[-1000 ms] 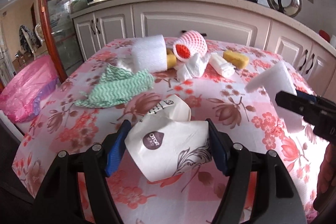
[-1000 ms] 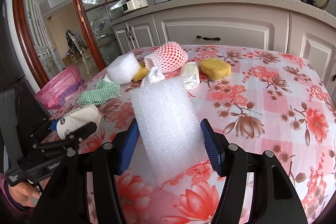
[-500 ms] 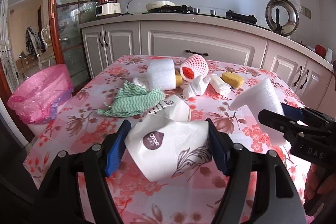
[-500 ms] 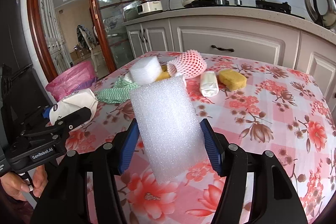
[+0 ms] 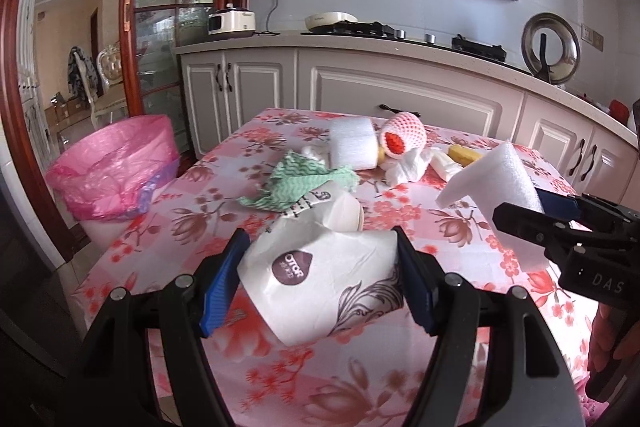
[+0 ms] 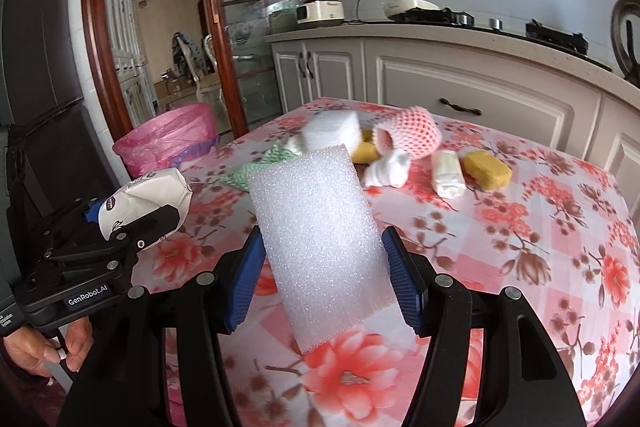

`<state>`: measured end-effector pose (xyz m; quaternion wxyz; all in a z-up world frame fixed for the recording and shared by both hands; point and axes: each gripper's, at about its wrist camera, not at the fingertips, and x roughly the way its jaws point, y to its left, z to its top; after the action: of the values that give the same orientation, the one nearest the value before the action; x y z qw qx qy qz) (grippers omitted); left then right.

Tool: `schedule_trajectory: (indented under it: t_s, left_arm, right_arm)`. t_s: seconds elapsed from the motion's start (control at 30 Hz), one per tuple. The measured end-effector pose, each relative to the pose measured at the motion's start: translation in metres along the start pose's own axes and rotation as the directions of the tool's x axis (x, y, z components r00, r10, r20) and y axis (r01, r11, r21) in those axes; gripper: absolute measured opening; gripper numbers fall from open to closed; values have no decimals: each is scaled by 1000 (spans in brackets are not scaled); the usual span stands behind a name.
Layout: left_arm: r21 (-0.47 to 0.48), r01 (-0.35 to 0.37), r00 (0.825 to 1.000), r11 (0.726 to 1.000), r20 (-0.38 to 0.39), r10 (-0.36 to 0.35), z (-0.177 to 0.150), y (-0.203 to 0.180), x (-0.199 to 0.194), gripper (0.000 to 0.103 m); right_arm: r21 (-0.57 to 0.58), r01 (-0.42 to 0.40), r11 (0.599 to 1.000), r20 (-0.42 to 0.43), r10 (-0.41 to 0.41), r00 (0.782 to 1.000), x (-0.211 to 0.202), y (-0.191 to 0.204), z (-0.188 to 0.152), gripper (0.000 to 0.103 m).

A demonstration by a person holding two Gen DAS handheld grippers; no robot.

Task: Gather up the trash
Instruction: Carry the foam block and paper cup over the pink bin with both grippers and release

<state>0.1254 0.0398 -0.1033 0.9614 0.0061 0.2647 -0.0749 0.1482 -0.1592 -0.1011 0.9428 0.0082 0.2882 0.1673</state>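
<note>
My left gripper point(image 5: 320, 279) is shut on a crumpled white paper cup point(image 5: 320, 275), held above the floral table; cup and gripper also show in the right wrist view point(image 6: 144, 195). My right gripper point(image 6: 324, 275) is shut on a white foam sheet point(image 6: 320, 243), which also shows in the left wrist view point(image 5: 500, 183). More trash lies at the table's far end: a green cloth point(image 5: 300, 183), a foam roll point(image 5: 352, 147), a pink fruit net point(image 5: 402, 139), crumpled tissue point(image 5: 408, 167) and a yellow sponge point(image 5: 464, 153). A bin with a pink bag point(image 5: 116, 163) stands left of the table.
The table with a pink floral cloth point(image 5: 400, 203) stands before white kitchen cabinets point(image 5: 400, 87). A wood-framed glass door point(image 5: 172, 27) is at the left, beyond the bin. A rolled white tissue point(image 6: 448, 169) lies beside the sponge.
Both grippers have lifted and pulled back from the table with their loads. The pink bin has come further into both views.
</note>
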Motion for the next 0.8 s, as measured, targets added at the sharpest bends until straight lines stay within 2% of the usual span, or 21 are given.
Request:
schedule_trajectory:
  t_s: [0.13, 0.37, 0.57, 0.8]
  left_arm:
    - [-27, -18, 1000, 999, -2, 18, -4, 18, -6, 69]
    - [-45, -55, 998, 997, 22, 56, 0, 41, -15, 69]
    - [-97, -124, 991, 988, 39, 128, 21, 83, -17, 69]
    - [-155, -233, 969, 960, 45, 243, 51, 144, -16, 69]
  right_arm:
    - [-9, -18, 1000, -7, 18, 1000, 4, 11, 3, 59]
    - [-102, -75, 992, -23, 73, 997, 23, 44, 21, 59]
    - [-139, -152, 979, -13, 152, 988, 56, 69, 61, 59]
    - [-203, -251, 946, -28, 251, 968, 106, 113, 114, 59]
